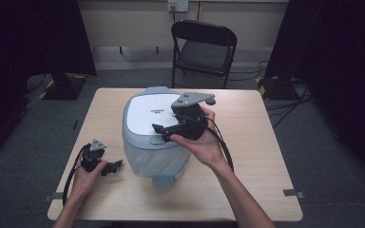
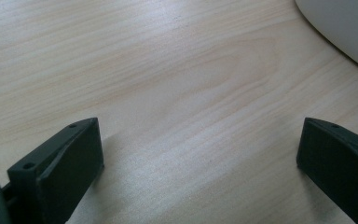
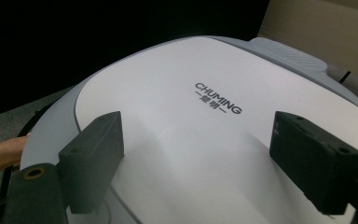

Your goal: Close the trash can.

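I see the bin (image 1: 154, 137), a grey tub with a white lid (image 3: 223, 140), standing near the middle of the table (image 1: 261, 156); the lid is shut, and printed on it in dark letters is CHUMING, with two small characters between dashes under that word which I can't make out. My right gripper (image 1: 164, 133) hangs over the near right part of the lid, its jaws spread wide with nothing between them; in the right gripper view they frame the printed name. My left gripper (image 1: 115, 166) sits low at the bin's near left side, just beside the tub wall, jaws also wide apart and empty over bare wood. Behind the bin, past the table's far edge, stands a black folding chair (image 1: 203, 50)
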The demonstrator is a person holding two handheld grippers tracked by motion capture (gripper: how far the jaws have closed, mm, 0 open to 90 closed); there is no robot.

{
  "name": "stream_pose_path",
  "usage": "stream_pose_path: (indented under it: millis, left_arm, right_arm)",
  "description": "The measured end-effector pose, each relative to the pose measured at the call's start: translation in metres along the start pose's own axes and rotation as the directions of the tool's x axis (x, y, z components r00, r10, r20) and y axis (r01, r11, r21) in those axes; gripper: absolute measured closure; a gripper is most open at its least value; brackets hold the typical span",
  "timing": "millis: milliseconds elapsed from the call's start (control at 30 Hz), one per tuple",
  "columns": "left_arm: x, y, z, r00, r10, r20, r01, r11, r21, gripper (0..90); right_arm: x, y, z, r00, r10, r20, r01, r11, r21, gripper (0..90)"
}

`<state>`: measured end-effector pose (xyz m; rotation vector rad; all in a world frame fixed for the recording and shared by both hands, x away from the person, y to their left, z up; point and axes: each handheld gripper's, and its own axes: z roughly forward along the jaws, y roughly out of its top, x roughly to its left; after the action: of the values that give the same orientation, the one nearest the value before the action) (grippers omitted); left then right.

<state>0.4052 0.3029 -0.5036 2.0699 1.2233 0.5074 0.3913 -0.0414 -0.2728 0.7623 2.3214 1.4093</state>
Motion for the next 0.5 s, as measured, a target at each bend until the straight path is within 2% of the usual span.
stream_pose_path:
  millis: [133, 333, 500]
  left_arm:
    - [0.000, 0.000, 0.000, 1.0000, 0.000, 0.000, 0.000, 1.0000, 0.000, 0.0]
    - [0.000, 0.000, 0.000, 1.0000, 0.001, 0.000, -0.001, 1.0000, 0.000, 0.0]
    - [0.000, 0.000, 0.000, 1.0000, 0.000, 0.000, 0.000, 1.0000, 0.000, 0.0]
  right_arm:
    - [-0.008, 0.002, -0.003, 0.9997, 0.024, 0.003, -0.024, 1.000, 0.004, 19.7]
    - [-0.027, 0.002, -0.012, 0.9975, 0.071, -0.001, -0.071, 0.997, -0.038, 18.2]
    - [-0.040, -0.001, -0.022, 0.9938, 0.102, 0.046, -0.099, 0.993, -0.058, 17.0]
